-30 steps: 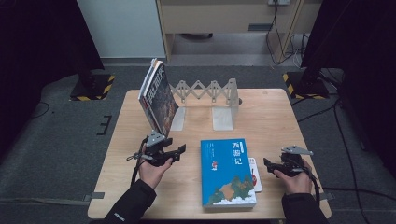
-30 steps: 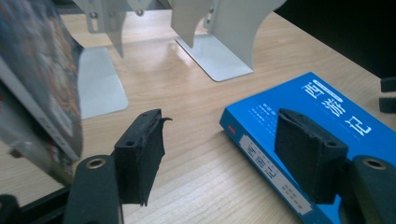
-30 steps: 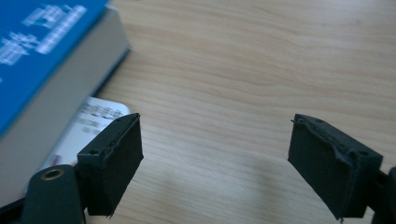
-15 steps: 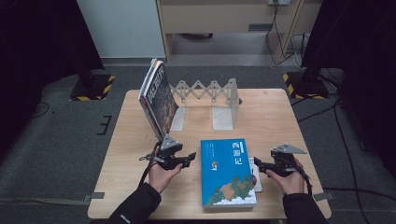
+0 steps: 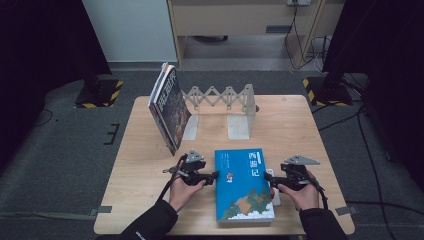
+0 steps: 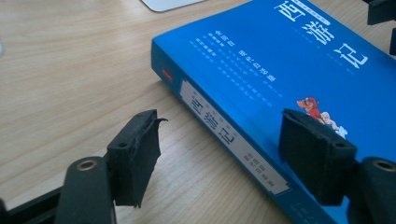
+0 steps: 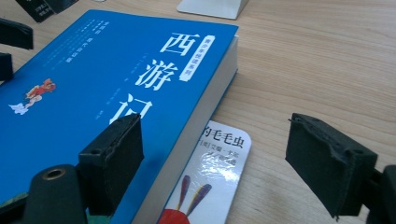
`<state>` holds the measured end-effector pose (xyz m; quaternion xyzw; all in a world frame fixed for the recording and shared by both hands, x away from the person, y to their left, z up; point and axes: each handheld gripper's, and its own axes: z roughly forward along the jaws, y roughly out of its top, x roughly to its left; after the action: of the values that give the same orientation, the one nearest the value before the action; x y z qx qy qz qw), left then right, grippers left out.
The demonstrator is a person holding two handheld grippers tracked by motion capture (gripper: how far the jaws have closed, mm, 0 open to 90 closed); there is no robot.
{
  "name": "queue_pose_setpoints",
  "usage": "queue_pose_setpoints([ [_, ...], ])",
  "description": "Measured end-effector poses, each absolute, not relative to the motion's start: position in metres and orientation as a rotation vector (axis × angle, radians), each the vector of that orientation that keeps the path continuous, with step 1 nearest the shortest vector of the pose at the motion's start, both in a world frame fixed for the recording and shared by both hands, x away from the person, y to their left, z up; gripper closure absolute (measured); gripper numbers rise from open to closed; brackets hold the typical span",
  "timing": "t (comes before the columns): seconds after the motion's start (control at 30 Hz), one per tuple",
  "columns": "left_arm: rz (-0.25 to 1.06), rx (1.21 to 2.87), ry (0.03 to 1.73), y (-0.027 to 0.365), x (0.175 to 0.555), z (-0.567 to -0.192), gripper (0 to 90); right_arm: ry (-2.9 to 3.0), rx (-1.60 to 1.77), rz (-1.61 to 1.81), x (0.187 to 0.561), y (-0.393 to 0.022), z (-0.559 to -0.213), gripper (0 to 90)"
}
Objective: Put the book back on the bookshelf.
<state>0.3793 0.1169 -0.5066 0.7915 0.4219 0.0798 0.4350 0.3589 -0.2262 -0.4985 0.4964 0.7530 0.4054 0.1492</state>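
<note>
A thick blue book lies flat on the wooden table between the two hands. My left gripper points at its left side. In the left gripper view its jaws stand open astride the book's spine, one over the table and one over the cover. They have just been opening a little and press on nothing. My right gripper faces the book's right side. Its open jaws bracket the page edge and a white card tucked under the book.
A second book leans upright against the left end of a metal accordion bookend rack at the back of the table. Dark floor surrounds the table, and black stands with striped bases sit at both sides.
Both hands have closed in on the blue book. The left gripper has come right and lower to the spine. The right gripper has moved left to the page edge.
</note>
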Motion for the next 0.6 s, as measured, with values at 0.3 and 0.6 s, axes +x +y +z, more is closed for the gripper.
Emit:
queue_pose_setpoints([
  [0.3,0.144,1.919,1.049,0.116,0.383,-0.515,22.4,2.215,1.413,1.157,0.360,-0.214,-0.503,18.9],
  [0.6,0.065,1.855,1.042,0.113,0.385,-0.526,18.2,2.228,1.437,1.190,0.361,-0.207,-0.506,18.8],
])
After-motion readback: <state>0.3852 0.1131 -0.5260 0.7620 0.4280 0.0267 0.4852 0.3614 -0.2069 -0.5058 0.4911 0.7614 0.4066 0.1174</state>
